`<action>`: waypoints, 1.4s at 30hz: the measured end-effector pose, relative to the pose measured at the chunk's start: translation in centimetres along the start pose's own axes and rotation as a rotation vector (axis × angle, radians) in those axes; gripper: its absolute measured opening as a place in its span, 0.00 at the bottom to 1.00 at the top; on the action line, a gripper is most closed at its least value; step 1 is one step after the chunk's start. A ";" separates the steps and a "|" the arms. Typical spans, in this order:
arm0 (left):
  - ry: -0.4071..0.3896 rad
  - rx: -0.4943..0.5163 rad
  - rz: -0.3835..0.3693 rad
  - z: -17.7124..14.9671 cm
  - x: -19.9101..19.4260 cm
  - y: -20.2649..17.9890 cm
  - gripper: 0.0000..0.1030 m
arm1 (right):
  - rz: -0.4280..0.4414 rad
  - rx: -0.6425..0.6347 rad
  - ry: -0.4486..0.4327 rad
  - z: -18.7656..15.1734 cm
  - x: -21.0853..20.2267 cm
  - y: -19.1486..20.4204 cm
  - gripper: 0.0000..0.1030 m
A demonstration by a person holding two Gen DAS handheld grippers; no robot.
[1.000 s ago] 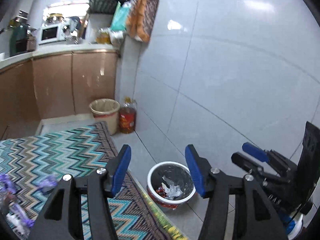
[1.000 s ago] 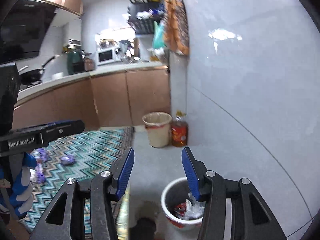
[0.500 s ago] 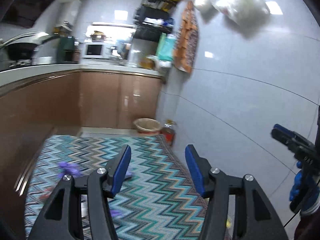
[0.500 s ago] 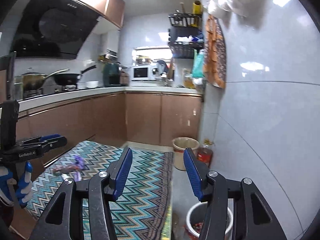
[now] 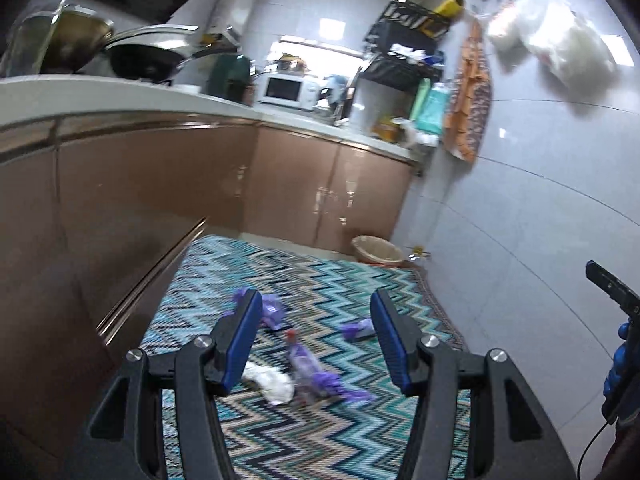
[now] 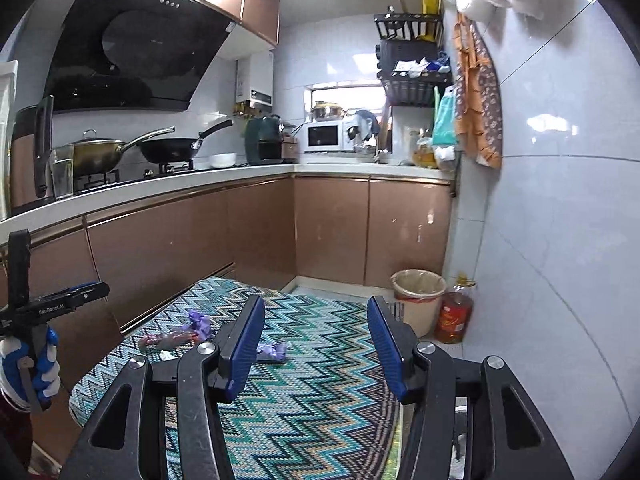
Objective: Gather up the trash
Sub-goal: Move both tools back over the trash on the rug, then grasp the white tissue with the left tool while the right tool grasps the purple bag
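Note:
Trash lies scattered on the zigzag rug (image 5: 320,432): purple wrappers (image 5: 272,312), another purple wrapper (image 5: 358,329), a small plastic bottle (image 5: 302,364) and a white crumpled tissue (image 5: 272,382). My left gripper (image 5: 314,340) is open and empty, held above and short of this trash. My right gripper (image 6: 316,346) is open and empty, higher up over the rug (image 6: 320,392); purple wrappers (image 6: 200,322) and a reddish wrapper (image 6: 168,339) lie ahead to its left.
Brown cabinets (image 6: 200,248) line the left and far sides. A beige lined bin (image 6: 418,294) and an oil bottle (image 6: 454,314) stand in the far right corner by the tiled wall (image 6: 560,240). The left gripper's handle (image 6: 48,308) shows at left.
Both grippers have swung up and away from the white trash bucket toward the rug. The left one now faces the scattered trash. Both stay open.

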State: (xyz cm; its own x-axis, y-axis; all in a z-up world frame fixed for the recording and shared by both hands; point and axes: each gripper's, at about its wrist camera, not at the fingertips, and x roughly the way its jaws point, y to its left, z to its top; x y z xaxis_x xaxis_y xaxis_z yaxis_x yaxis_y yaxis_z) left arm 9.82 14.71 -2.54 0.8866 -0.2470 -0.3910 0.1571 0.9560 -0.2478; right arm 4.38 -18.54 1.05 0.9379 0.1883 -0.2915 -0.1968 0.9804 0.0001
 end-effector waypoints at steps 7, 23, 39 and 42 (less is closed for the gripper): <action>0.089 -0.087 0.034 -2.3 2.9 3.7 0.53 | 0.069 -0.002 0.075 -1.2 4.3 0.9 0.49; 0.318 -0.252 0.019 -7.3 11.2 6.7 0.53 | 0.247 -0.020 0.261 -5.4 12.8 3.2 0.49; 0.449 -0.329 0.032 -9.1 16.6 6.4 0.49 | 0.472 -0.124 0.465 -10.4 19.4 9.6 0.49; 0.470 -0.339 0.037 -9.6 17.0 6.7 0.40 | 0.504 -0.142 0.493 -11.2 20.3 10.7 0.49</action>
State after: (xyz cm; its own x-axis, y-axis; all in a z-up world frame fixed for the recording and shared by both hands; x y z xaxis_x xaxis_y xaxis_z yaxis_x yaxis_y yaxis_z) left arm 21.81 15.44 -19.33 0.5887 -0.3322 -0.7369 -0.0866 0.8805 -0.4661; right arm 18.13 -4.87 -15.59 0.4914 0.5353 -0.6870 -0.6386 0.7578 0.1337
